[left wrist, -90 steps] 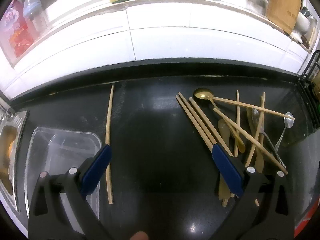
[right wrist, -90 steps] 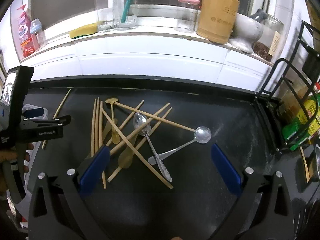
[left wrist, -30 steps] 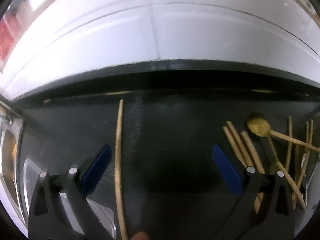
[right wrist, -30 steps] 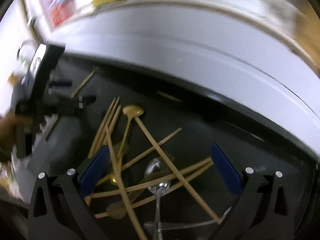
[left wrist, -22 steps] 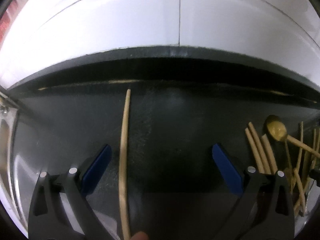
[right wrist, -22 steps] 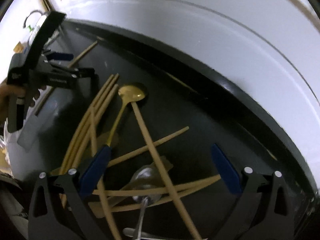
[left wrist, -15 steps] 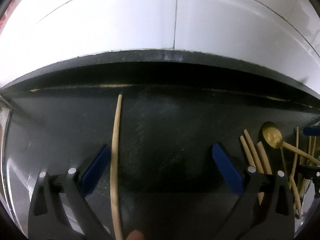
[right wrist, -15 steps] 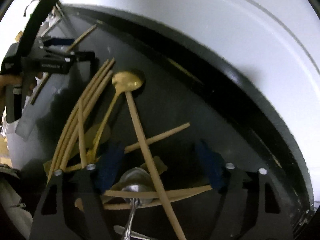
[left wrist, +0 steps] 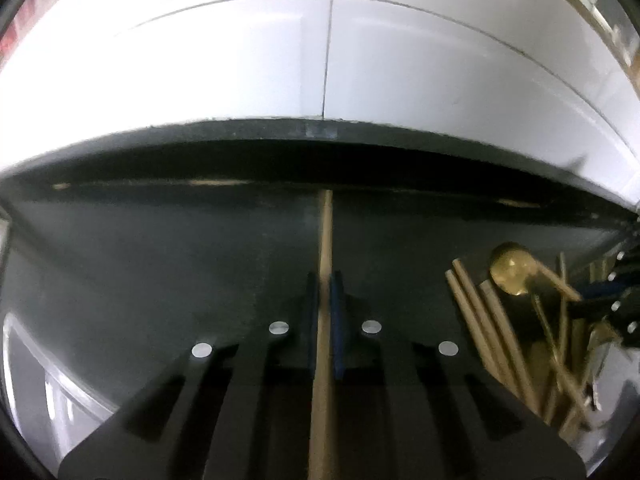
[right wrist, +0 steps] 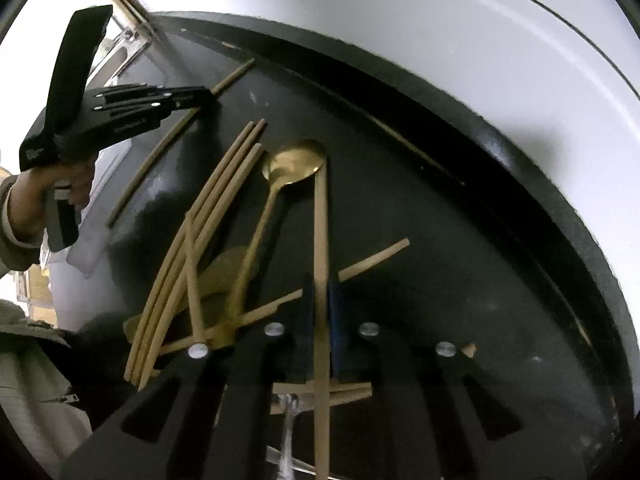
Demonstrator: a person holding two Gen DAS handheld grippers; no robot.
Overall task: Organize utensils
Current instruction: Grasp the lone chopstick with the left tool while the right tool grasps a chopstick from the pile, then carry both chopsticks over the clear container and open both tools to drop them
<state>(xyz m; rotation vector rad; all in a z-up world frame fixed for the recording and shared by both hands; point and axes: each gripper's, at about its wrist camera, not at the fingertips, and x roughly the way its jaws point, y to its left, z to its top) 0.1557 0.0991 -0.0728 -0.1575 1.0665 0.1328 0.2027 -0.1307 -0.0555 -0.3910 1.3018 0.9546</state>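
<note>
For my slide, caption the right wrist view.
Right gripper shut on one chopstick atop the utensil pile, beside a gold spoon.

Black counter [left wrist: 200, 248], white tiled wall [left wrist: 240, 60].

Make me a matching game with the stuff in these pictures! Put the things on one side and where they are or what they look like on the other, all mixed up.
Things:
1. lone chopstick
2. gold spoon
3. left gripper
4. three side-by-side chopsticks

Descriptions:
A. shiny bowl, near the middle of the pile
B. lying in a row, left of the spoon in the right wrist view
C. shut, with blue pads on its jaws
D. pinched in the jaws, pointing toward the white tiled wall

Pairs: 1-D, 2-A, 3-C, 4-B
</note>
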